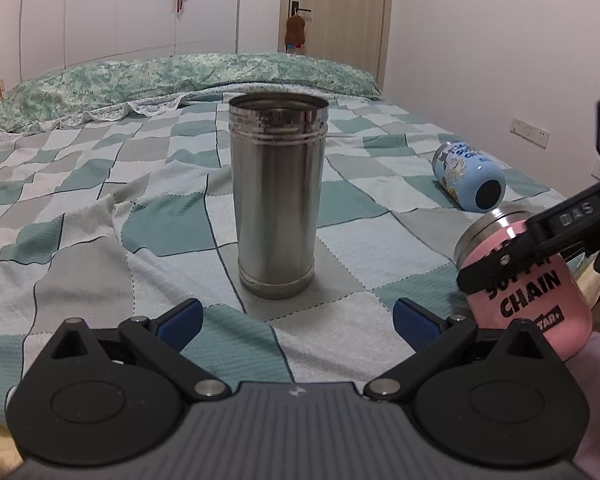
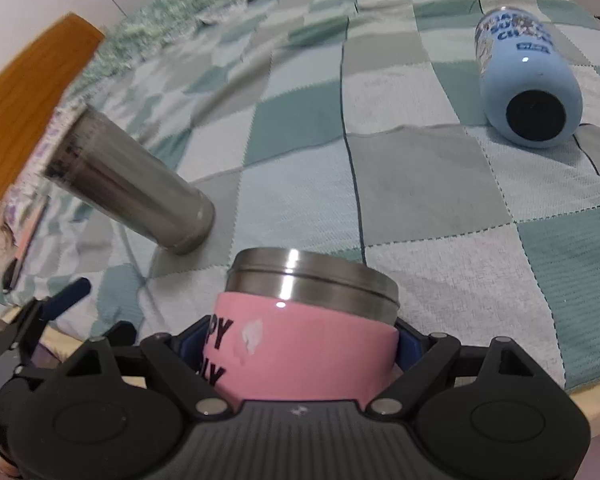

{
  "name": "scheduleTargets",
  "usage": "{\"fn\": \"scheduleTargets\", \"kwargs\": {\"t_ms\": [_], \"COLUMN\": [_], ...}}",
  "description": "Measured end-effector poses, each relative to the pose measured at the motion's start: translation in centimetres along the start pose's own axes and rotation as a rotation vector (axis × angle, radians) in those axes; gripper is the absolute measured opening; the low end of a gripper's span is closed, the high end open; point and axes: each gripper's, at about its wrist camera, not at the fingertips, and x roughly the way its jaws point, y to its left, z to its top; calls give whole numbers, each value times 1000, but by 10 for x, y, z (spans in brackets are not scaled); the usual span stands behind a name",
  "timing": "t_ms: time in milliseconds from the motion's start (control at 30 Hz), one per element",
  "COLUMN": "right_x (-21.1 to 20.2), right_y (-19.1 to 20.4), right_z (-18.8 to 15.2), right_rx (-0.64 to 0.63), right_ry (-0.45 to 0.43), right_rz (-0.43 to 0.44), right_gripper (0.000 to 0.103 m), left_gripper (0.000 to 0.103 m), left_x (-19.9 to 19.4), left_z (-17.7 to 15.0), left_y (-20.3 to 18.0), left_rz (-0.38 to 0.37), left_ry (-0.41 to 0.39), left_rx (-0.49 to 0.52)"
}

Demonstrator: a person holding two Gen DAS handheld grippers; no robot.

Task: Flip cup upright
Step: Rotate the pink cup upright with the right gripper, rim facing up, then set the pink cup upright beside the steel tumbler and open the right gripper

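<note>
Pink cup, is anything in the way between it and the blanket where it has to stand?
Nothing visible is. The right gripper holds the pink cup at the bed's near edge, with bare checkered blanket ahead. The steel cup stands off to the left and the blue cup lies far right.
</note>
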Motion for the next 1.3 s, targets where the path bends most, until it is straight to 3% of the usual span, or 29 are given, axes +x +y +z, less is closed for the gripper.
{"fn": "scheduleTargets", "kwargs": {"t_ms": [200, 467, 600, 900, 1167, 1300], "right_x": [-39, -39, -15, 41, 42, 23], "right_y": [9, 51, 66, 73, 76, 68], "right_z": [-11, 11, 28, 40, 34, 28], "right_rx": [-111, -372, -452, -524, -564, -525], "right_ry": [-215, -441, -444, -375, -391, -427], "right_rz": [97, -44, -122, -173, -174, -104], "right_gripper": [85, 84, 84, 84, 85, 103], "left_gripper": [103, 103, 103, 103, 103, 103], "left_x": [-12, -14, -11, -5, -6, -20], "left_z": [8, 19, 20, 17, 18, 17], "left_y": [2, 7, 10, 15, 14, 8], "left_rz": [0, 52, 72, 95, 123, 130], "left_ry": [-44, -80, -84, -75, -81, -130], "left_rx": [-19, -41, -45, -50, -54, -65]}}
